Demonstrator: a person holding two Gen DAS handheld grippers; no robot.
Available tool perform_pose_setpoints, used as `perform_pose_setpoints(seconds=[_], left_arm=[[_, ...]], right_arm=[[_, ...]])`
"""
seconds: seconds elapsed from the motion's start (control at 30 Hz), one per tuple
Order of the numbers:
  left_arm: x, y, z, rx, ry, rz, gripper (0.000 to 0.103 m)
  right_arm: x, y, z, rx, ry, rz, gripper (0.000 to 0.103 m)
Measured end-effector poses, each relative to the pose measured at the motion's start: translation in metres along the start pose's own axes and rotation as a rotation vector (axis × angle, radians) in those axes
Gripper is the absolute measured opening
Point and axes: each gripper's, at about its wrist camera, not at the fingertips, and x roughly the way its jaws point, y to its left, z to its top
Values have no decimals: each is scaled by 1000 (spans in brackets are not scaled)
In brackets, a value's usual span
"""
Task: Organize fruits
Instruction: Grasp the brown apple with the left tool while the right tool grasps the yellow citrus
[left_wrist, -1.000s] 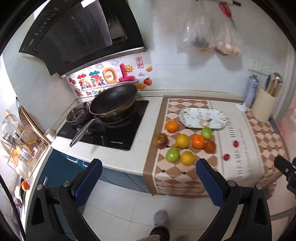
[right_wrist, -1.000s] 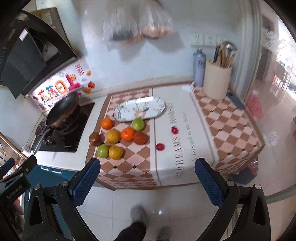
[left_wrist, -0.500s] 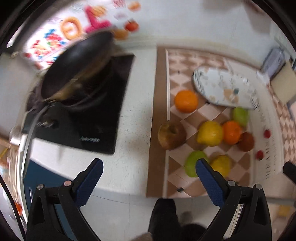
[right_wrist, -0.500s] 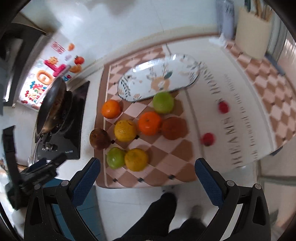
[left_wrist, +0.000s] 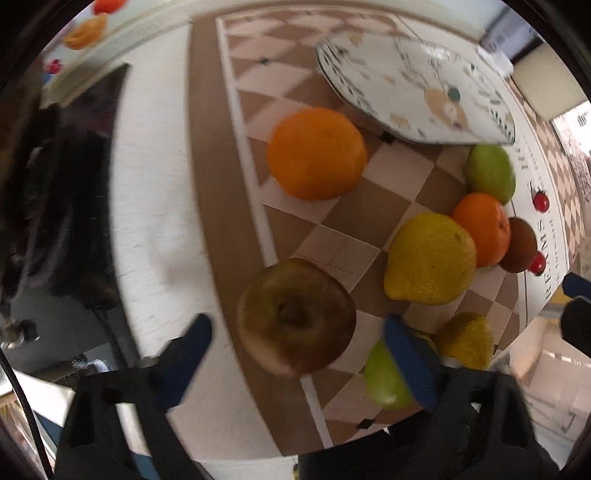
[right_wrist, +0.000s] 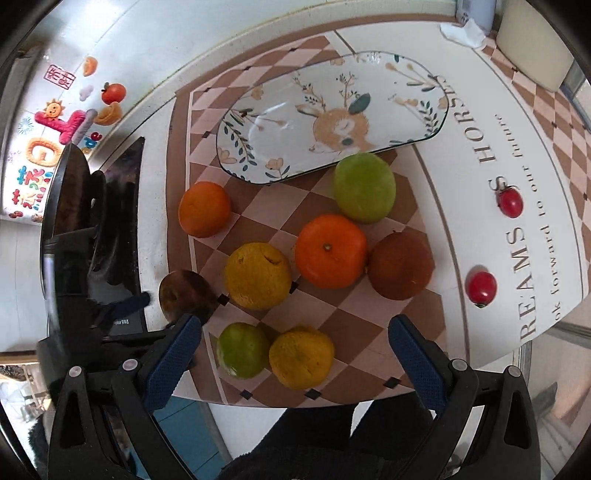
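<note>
A brown apple (left_wrist: 295, 317) lies at the left edge of the checked mat. My left gripper (left_wrist: 295, 326) points down over it, jaws closing, with the apple between the pads and gaps on both sides. In the right wrist view one of the left gripper's fingers (right_wrist: 129, 302) shows beside the same apple (right_wrist: 184, 295). My right gripper (right_wrist: 295, 325) hangs open above a green fruit (right_wrist: 242, 349) and a yellow one (right_wrist: 301, 356). Two oranges (right_wrist: 204, 208) (right_wrist: 330, 251), a lemon (right_wrist: 257, 275), a green apple (right_wrist: 364, 186) and a brown fruit (right_wrist: 400, 266) lie in front of the deer plate (right_wrist: 258, 136).
Two cherry tomatoes (right_wrist: 509, 201) (right_wrist: 480, 284) sit on the mat's white band. A black hob with a pan (right_wrist: 74, 221) stands left of the mat. A beige utensil holder (right_wrist: 532, 48) is at the back right. The person's dark legs (right_wrist: 314, 443) are below the counter's front edge.
Both grippers have come down and in toward the fruit. The left one has tipped downward, settled over the brown apple, and its jaws have narrowed.
</note>
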Motion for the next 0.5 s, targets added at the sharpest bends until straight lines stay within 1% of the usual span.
perform_pose_setpoints(seconds=[0.03, 0.07, 0.13, 0.2, 0.3, 0.4, 0.5], left_arm=[[7, 1, 2, -6, 18, -2, 64], [10, 1, 3, -9, 19, 3, 65], [9, 5, 4, -25, -15, -11, 64], [8, 10, 3, -41, -20, 22, 64], [6, 26, -3, -100, -17, 29, 64], [7, 40, -7, -154, -12, -3, 64], [7, 44, -4, -170, -17, -16, 64]], right_arm=[[1, 0, 2, 6, 4, 3, 103], [3, 0, 3, 12, 6, 6, 103], [7, -1, 7, 33, 14, 18, 103], [14, 0, 10, 56, 32, 39, 103], [27, 6, 13, 81, 73, 58, 102], [48, 9, 16, 135, 121, 84, 99], [73, 6, 20, 232, 179, 112, 98]])
